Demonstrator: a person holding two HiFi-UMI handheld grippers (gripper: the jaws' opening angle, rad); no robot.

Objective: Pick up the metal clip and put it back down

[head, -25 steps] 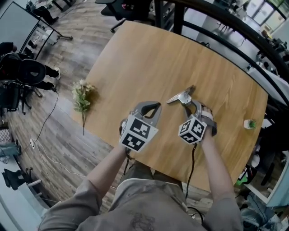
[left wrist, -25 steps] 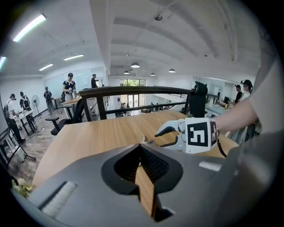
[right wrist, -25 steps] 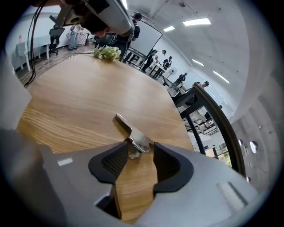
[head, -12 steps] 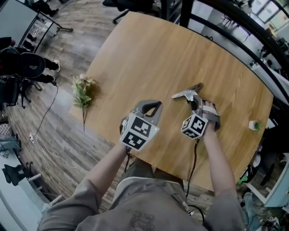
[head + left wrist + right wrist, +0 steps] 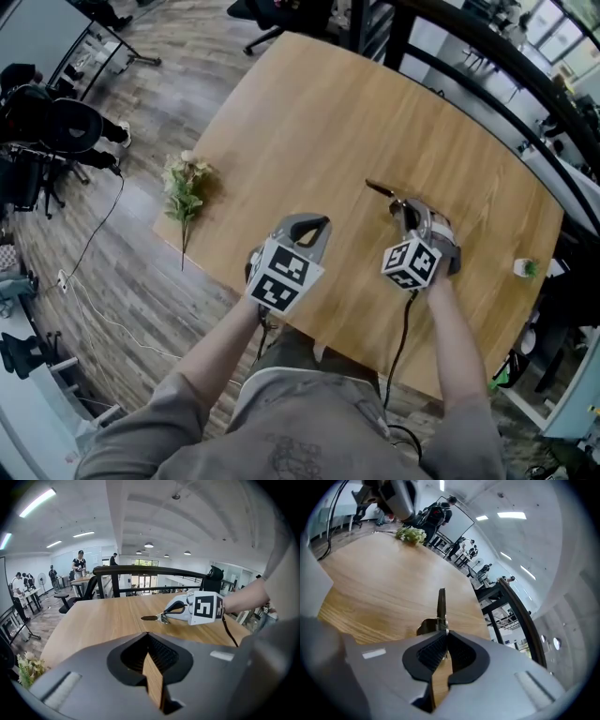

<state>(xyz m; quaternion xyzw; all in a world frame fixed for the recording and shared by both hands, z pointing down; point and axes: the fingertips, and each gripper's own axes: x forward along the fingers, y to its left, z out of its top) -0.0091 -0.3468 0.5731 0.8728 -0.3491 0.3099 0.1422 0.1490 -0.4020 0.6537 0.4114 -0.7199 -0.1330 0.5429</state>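
**Now the metal clip (image 5: pixel 382 190) sits pinched in the right gripper (image 5: pixel 403 208)**

Farthest left in the head view, a small bunch of pale flowers (image 5: pixel 185 187) lies at the left edge of the wooden table (image 5: pixel 309 112), its stem hanging past the edge towards the floor. It is well apart from both grippers.

Next comes the left gripper (image 5: pixel 313 223), held over the near part of the table with its marker cube (image 5: pixel 278 273) towards the person. In the left gripper view its jaws (image 5: pixel 147 635) are closed tip to tip with nothing between them; only bare table shows through the slit lower down.

To the right of it and a little farther from the person is the metal clip, near the middle of the table. The right gripper's jaws are closed on the clip's sprung end. In the right gripper view the pads (image 5: pixel 446 634) meet around that end and the clip's long flat arm (image 5: pixel 441 603) juts straight ahead beyond the tips. The left gripper view shows the clip (image 5: pixel 152 618) low over the wood, pointing away from the right gripper (image 5: pixel 165 618). Whether it touches the table cannot be told.

Farthest right, a small white and green object (image 5: pixel 522 268) stands near the table's right edge, well away from the clip.
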